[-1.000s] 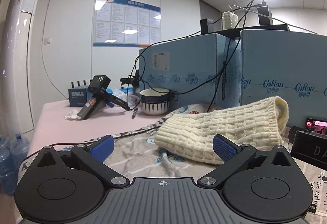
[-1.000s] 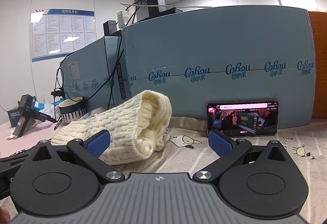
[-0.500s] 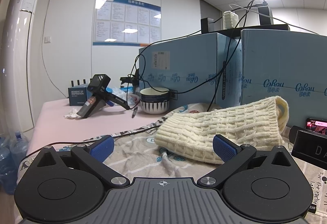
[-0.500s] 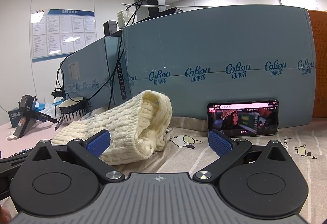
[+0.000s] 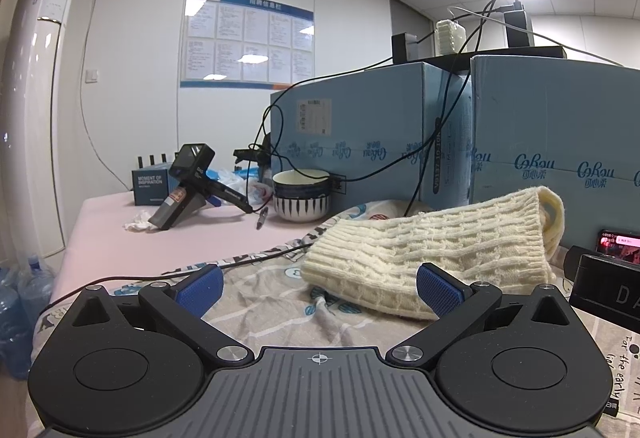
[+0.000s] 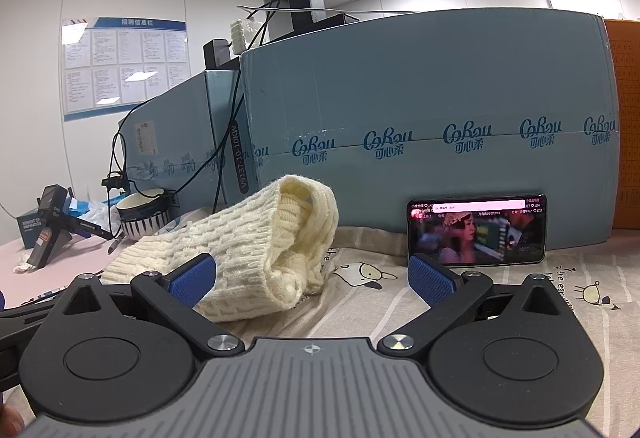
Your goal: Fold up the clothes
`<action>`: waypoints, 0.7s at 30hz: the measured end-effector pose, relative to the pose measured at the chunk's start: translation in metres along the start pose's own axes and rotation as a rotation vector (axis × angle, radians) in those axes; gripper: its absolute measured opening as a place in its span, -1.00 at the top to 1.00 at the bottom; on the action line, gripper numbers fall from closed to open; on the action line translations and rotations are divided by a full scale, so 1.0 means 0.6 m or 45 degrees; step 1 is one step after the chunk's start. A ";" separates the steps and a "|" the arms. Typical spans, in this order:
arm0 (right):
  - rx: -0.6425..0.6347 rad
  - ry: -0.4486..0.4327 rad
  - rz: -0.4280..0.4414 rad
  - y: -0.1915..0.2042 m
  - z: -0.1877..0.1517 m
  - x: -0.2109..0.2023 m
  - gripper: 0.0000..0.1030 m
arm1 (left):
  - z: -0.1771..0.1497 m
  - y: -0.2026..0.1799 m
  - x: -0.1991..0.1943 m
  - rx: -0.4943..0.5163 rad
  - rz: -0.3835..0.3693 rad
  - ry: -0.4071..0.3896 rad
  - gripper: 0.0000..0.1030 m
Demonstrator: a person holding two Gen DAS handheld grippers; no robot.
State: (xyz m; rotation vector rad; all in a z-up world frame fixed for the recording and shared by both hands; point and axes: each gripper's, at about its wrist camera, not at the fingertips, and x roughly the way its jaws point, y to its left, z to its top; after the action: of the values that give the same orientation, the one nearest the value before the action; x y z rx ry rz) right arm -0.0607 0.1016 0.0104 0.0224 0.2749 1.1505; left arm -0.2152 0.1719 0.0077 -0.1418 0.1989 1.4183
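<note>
A cream cable-knit sweater [image 5: 432, 250] lies bunched on the printed bedsheet [image 5: 272, 310], its far end propped up against the blue boxes. It also shows in the right wrist view [image 6: 264, 250]. My left gripper [image 5: 319, 288] is open and empty, just in front of the sweater's near hem. My right gripper [image 6: 312, 276] is open and empty, with its left pad [image 6: 192, 280] next to the sweater's folded edge.
Large blue cardboard boxes [image 6: 420, 126] wall off the back. A phone [image 6: 476, 230] playing video leans against them. A striped bowl [image 5: 301, 194], a handheld camera [image 5: 188, 186], a pen and cables lie on the pink surface [image 5: 120, 238] at left. A black device [image 5: 604, 294] sits at right.
</note>
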 end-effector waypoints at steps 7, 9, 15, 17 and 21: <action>-0.001 0.004 0.004 -0.001 0.000 0.000 -1.00 | -0.001 -0.001 0.001 0.002 -0.003 0.007 -1.00; 0.000 0.005 0.005 -0.001 0.000 0.000 -1.00 | -0.001 -0.001 0.002 0.002 -0.003 0.008 -1.00; 0.000 0.006 0.007 -0.001 0.000 0.001 -1.00 | -0.001 -0.001 0.003 0.001 -0.004 0.012 -1.00; 0.001 0.006 0.008 -0.002 0.000 0.001 -1.00 | -0.001 0.000 0.003 0.001 -0.005 0.012 -1.00; 0.001 0.006 0.008 -0.002 0.000 0.001 -1.00 | -0.001 0.000 0.002 0.002 -0.005 0.012 -1.00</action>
State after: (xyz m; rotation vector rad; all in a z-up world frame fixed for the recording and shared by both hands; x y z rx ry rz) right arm -0.0596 0.1017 0.0099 0.0209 0.2794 1.1566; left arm -0.2149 0.1730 0.0069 -0.1477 0.2070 1.4135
